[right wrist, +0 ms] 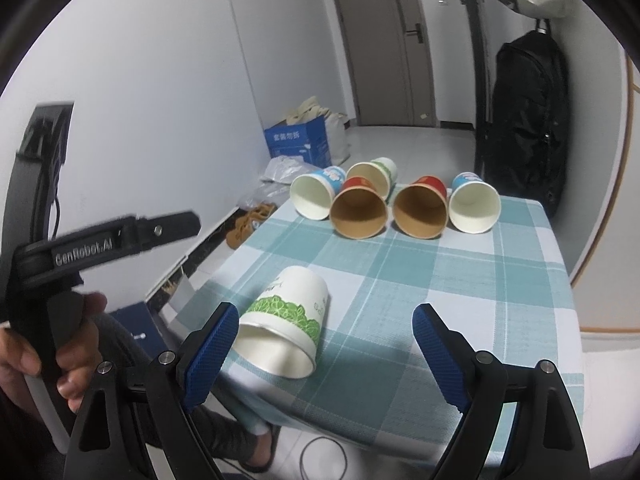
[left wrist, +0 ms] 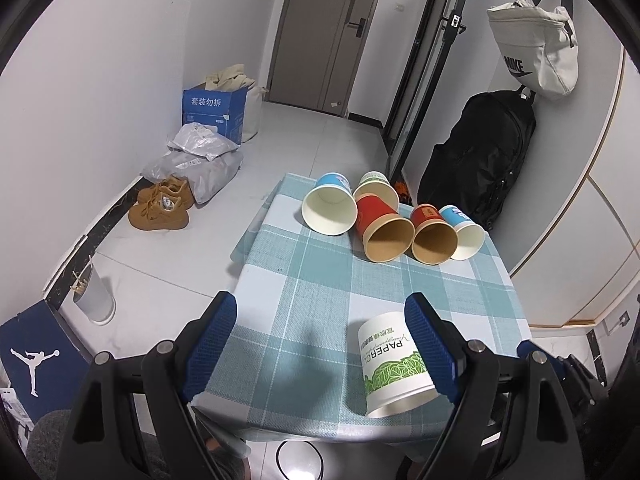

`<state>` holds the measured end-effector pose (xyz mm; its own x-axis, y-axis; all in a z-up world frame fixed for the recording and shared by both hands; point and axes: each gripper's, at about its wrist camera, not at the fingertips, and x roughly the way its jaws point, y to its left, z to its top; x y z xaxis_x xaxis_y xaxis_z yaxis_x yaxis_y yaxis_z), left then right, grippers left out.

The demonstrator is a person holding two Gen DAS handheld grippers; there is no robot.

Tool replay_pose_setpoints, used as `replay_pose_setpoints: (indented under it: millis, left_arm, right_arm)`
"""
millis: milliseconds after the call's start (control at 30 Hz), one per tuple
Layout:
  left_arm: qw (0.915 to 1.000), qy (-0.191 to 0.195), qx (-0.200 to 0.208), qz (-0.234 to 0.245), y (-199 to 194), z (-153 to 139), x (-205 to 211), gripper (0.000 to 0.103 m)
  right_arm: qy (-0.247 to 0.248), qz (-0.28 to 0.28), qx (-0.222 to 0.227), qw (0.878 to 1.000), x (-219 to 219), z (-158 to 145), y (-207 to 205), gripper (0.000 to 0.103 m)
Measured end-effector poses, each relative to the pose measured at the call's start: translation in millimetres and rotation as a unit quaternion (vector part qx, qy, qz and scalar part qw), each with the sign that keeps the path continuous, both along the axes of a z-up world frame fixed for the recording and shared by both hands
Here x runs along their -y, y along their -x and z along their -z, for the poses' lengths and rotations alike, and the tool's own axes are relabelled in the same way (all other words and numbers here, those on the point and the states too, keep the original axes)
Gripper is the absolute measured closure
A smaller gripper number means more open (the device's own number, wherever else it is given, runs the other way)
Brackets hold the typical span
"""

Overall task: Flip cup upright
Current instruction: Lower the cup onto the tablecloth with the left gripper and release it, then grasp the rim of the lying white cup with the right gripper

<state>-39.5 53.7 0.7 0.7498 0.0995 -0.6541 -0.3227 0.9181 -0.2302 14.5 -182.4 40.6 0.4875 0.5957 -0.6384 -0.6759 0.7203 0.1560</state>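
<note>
A white paper cup with green leaf print (left wrist: pixel 394 362) lies on its side near the table's front edge, mouth toward me; it also shows in the right wrist view (right wrist: pixel 286 320). My left gripper (left wrist: pixel 320 344) is open, its right pad close beside the cup. My right gripper (right wrist: pixel 324 344) is open, its left pad next to the cup's mouth. Nothing is held.
Several more cups lie on their sides at the far end of the checked tablecloth (left wrist: pixel 304 280): blue (left wrist: pixel 330 208), red (left wrist: pixel 384 228), red (left wrist: pixel 434 234), blue (left wrist: pixel 464 234). A black backpack (left wrist: pixel 480 160) hangs at the right. Shoes (left wrist: pixel 160 208) and bags lie on the floor at left.
</note>
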Motion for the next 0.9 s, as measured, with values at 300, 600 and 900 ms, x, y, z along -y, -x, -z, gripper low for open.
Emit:
replay_pose_setpoints:
  millis: [300,600,900]
  left_arm:
    - [0.9998,0.020,-0.002,-0.006,1,2,-15,0.020]
    - [0.9997,0.024,0.005,-0.008,1,2,-24,0.020]
    - [0.9994,0.033,0.000,0.001,-2,5,-29,0.020]
  right_arm:
    - [0.049,-0.032,0.000,0.998,-23,17,3,0.022]
    - [0.082,-0.037,0.008,0.996,-38,31,2,0.039]
    - [0.108,-0.030,0.011,0.994,-48,44,-5,0.073]
